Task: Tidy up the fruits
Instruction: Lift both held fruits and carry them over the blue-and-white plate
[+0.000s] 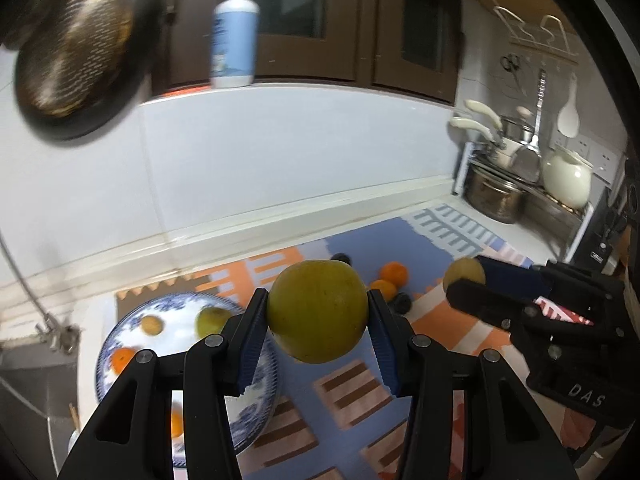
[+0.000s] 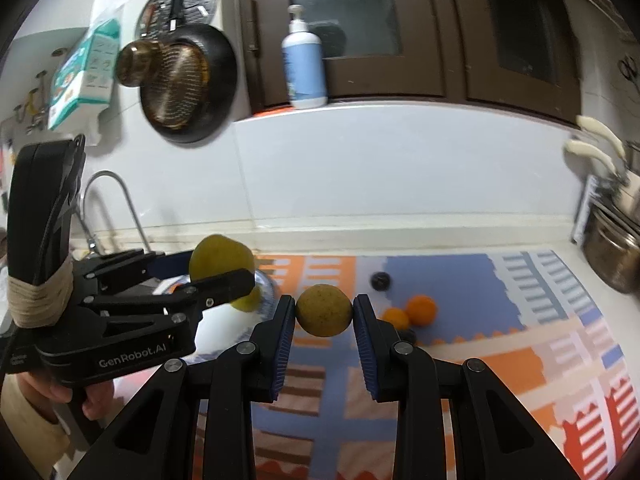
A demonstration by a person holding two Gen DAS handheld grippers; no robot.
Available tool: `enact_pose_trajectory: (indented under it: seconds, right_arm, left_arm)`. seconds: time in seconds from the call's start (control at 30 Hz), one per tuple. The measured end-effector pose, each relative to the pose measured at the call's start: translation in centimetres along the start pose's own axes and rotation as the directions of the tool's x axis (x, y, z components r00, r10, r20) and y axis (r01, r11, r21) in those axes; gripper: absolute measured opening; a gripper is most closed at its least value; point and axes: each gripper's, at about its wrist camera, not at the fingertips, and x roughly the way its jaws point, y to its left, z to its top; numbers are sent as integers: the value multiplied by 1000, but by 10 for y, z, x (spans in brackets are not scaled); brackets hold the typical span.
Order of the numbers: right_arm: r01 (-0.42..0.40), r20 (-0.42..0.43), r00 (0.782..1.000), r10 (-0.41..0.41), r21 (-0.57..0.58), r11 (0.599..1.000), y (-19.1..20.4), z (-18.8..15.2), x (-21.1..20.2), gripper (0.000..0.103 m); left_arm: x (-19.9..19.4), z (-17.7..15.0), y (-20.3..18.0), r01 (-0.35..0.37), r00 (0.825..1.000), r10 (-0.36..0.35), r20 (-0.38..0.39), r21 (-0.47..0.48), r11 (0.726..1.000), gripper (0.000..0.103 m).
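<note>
Left gripper (image 1: 318,318): pinching a large green fruit (image 1: 318,312) in the air, just right of the plate (image 1: 120,330).
Right gripper (image 2: 324,316): pinching a small speckled fruit (image 2: 324,310), further right of the plate.
Still loose: two oranges (image 2: 420,310) and dark fruits on the mat (image 2: 520,360).
Risk: round fruit may slip, or roll off the crowded plate if dropped from height.

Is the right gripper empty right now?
No, the right gripper is clamped on a small brownish-yellow fruit held between its blue-padded fingers above the mat.
</note>
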Motion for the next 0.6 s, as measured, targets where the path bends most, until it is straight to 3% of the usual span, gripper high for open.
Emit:
enact_pose_trajectory:
  seconds: [0.3,0.6]
  right_arm:
    - [-99,2,995,100,-91,991,39,10,19,31]
    - [-206,-55,978,200,-153,966,74,13,52,31]
  left_arm:
    - [-24,-19,37,-109,994,108,-8,-55,993,48]
    - [-26,-37,73,-198,980,194,-46,-113,974,48]
